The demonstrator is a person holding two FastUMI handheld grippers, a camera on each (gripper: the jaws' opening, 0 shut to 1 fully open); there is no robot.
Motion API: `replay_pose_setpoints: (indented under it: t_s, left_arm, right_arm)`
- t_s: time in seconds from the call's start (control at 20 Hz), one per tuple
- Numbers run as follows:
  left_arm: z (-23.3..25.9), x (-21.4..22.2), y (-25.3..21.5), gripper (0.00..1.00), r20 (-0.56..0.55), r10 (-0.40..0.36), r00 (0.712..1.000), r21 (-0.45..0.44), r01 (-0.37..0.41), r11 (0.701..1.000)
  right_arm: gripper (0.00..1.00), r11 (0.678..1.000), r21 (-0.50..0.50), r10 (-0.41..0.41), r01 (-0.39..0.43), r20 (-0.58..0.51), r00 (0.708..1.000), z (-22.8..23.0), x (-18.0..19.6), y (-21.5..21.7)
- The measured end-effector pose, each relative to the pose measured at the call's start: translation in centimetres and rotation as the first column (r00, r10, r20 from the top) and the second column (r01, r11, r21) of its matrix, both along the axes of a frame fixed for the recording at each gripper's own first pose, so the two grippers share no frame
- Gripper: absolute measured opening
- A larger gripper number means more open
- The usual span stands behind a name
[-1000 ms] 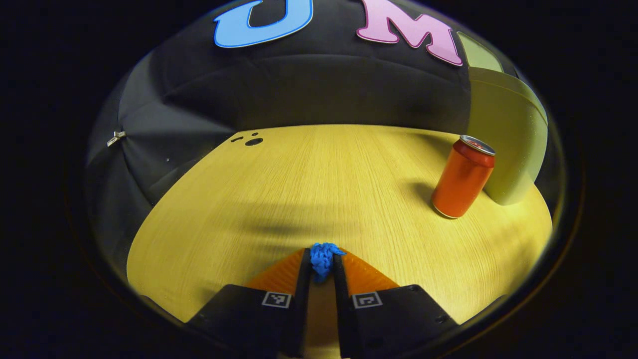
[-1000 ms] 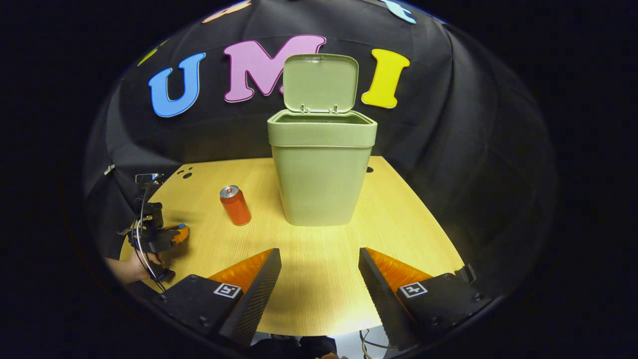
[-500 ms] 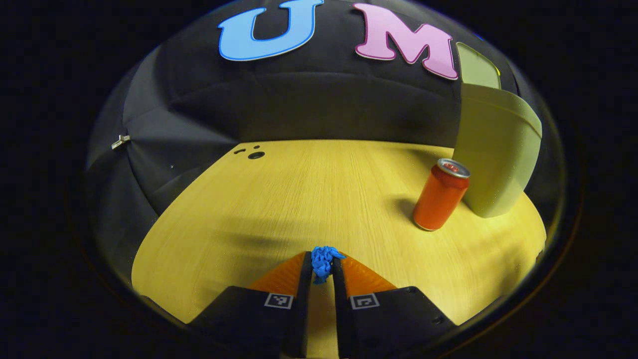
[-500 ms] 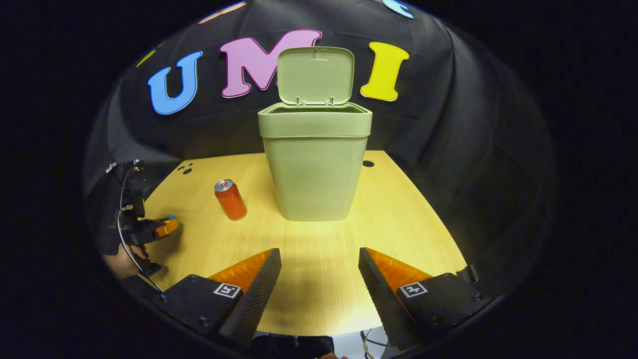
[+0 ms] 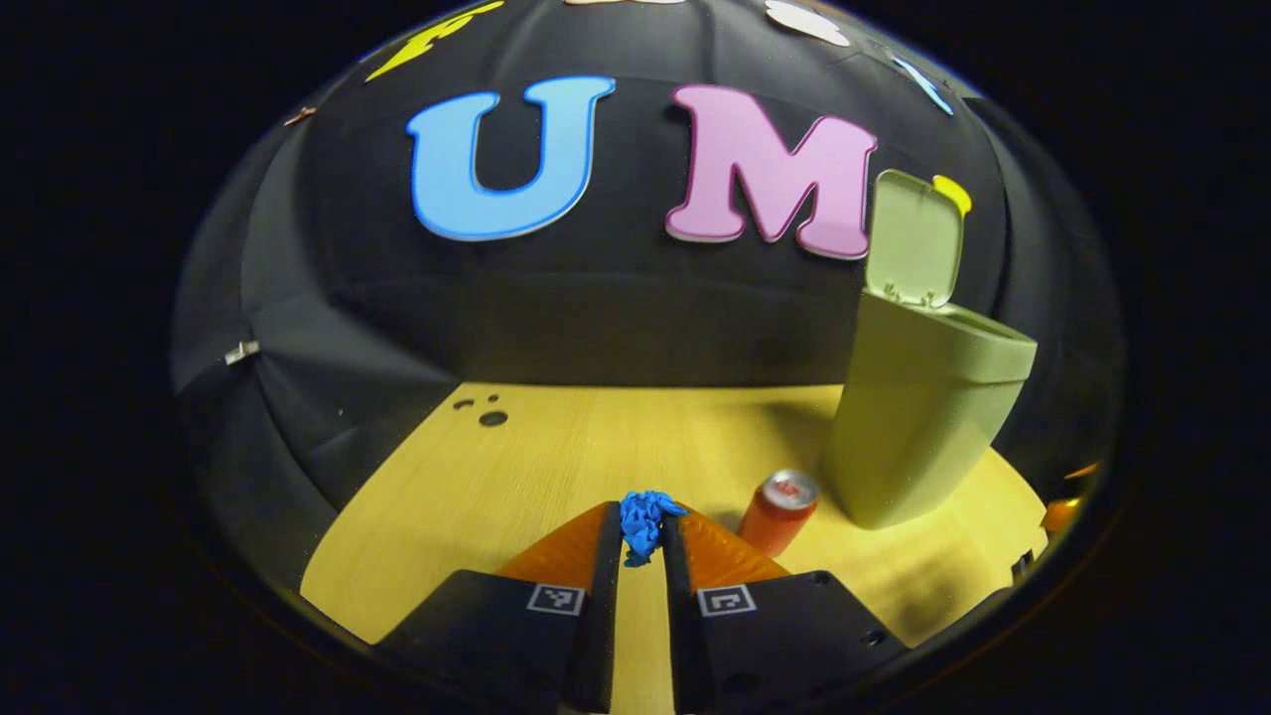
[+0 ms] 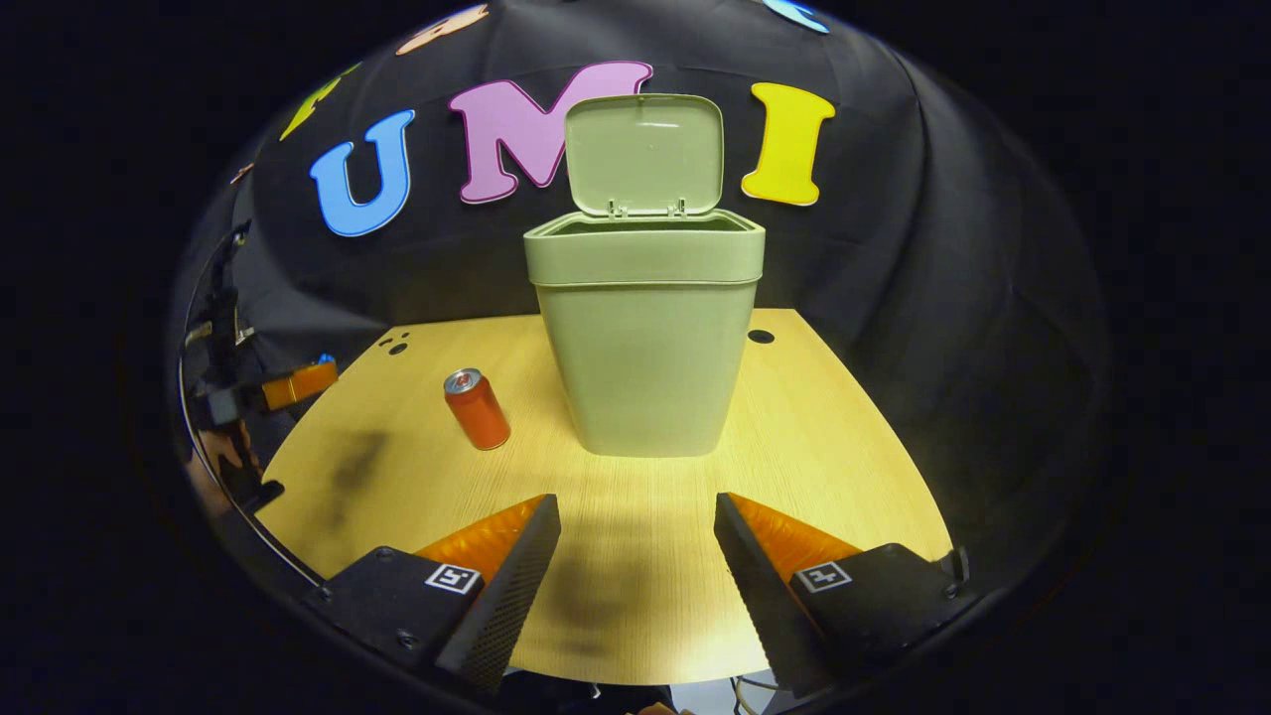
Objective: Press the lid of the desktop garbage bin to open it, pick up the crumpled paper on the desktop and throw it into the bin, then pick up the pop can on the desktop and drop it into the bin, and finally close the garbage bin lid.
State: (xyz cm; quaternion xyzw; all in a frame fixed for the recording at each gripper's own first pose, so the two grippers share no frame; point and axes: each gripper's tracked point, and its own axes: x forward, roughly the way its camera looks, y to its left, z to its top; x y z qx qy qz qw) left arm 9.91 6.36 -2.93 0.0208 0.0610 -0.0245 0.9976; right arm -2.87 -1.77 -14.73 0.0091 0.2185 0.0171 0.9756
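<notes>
Blue crumpled paper (image 5: 642,524) is pinched in the left hand-held gripper (image 5: 641,536); the open bin (image 5: 918,417) stands ahead, to its right. The right hand-held gripper (image 6: 635,556) is spread wide.

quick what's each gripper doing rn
Left gripper: shut on the crumpled paper.
Right gripper: open, holding nothing.

Each gripper body is being seen as a pair of black blocks, with a square black-and-white marker being carried on each and small screws being shown. Ribbed wedge-shaped jaws are being shown ahead.

The left gripper (image 5: 642,531) and right gripper (image 6: 635,546) are being built alike; thin black cables are being trailed beside the left one in the right gripper view.
</notes>
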Motion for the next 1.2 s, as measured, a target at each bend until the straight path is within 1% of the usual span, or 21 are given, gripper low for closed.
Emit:
replay_pose_setpoints:
  t_s: [0.05,0.15,0.3,0.35,0.4,0.45,0.5,0.6,0.7,0.75,0.9,1.0,1.1,1.2]
  left_arm:
    - [1.7,0.0,-1.1,0.27,0.023,-0.018,1.0,0.018,0.018,1.0]
    - [4.7,0.0,-4.2,0.27,0.066,-0.078,0.995,0.042,0.075,0.996]
    - [8.2,0.2,-9.5,0.27,0.113,-0.173,0.978,0.054,0.168,0.984]
    - [9.2,0.3,-11.3,0.31,0.126,-0.203,0.971,0.052,0.198,0.979]
    - [10.2,0.6,-13.2,0.27,0.139,-0.231,0.963,0.047,0.227,0.973]
    - [11.0,0.9,-15.0,0.31,0.151,-0.258,0.954,0.042,0.255,0.966]
    - [11.7,1.1,-16.8,0.27,0.16,-0.283,0.946,0.038,0.28,0.959]
    - [12.6,1.7,-20.2,0.27,0.168,-0.331,0.929,0.031,0.331,0.943]
    - [12.9,2.4,-23.4,0.27,0.165,-0.375,0.912,0.042,0.373,0.927]
    - [12.8,2.8,-24.9,0.27,0.161,-0.395,0.904,0.051,0.392,0.918]
    - [12.5,3.7,-28.6,0.27,0.148,-0.438,0.887,0.088,0.429,0.899]
    - [12.1,4.4,-30.5,0.27,0.13,-0.453,0.882,0.102,0.443,0.891]
    - [11.9,5.1,-31.7,0.27,0.12,-0.456,0.882,0.1,0.446,0.889]
    - [11.5,5.6,-32.3,0.27,0.113,-0.442,0.89,0.087,0.434,0.897]
  right_arm:
    - [0.98,1.0,-0.002,0.006,-0.006,0.005,1.0,0.0,0.1,-0.3]
    - [0.99,1.0,0.002,0.014,-0.014,0.006,1.0,-0.2,0.1,-1.0]
    - [0.99,1.0,0.017,0.019,-0.019,0.004,1.0,-0.6,0.4,-2.1]
    - [0.99,1.0,0.023,0.018,-0.019,0.007,1.0,-0.6,0.5,-2.3]
    - [0.99,0.999,0.029,0.018,-0.018,0.01,1.0,-0.6,0.7,-2.7]
    - [0.99,0.999,0.035,0.017,-0.018,0.015,1.0,-0.4,0.9,-3.0]
    - [0.98,0.999,0.04,0.017,-0.018,0.021,1.0,-0.3,1.2,-3.4]
    - [0.97,0.998,0.059,0.025,-0.026,0.026,0.999,0.0,1.3,-3.8]
    - [1.0,0.996,0.076,0.038,-0.041,0.039,0.999,0.2,1.5,-4.1]
    - [0.99,0.996,0.075,0.046,-0.049,0.043,0.998,0.3,1.7,-4.3]
    - [1.0,0.995,0.076,0.054,-0.059,0.062,0.997,0.7,2.8,-5.2]
    - [1.0,0.994,0.088,0.063,-0.068,0.063,0.996,0.7,3.2,-5.6]
    - [0.99,0.992,0.098,0.077,-0.083,0.063,0.995,0.5,3.6,-5.6]
    - [0.99,0.99,0.102,0.098,-0.102,0.046,0.994,-0.3,3.5,-5.4]
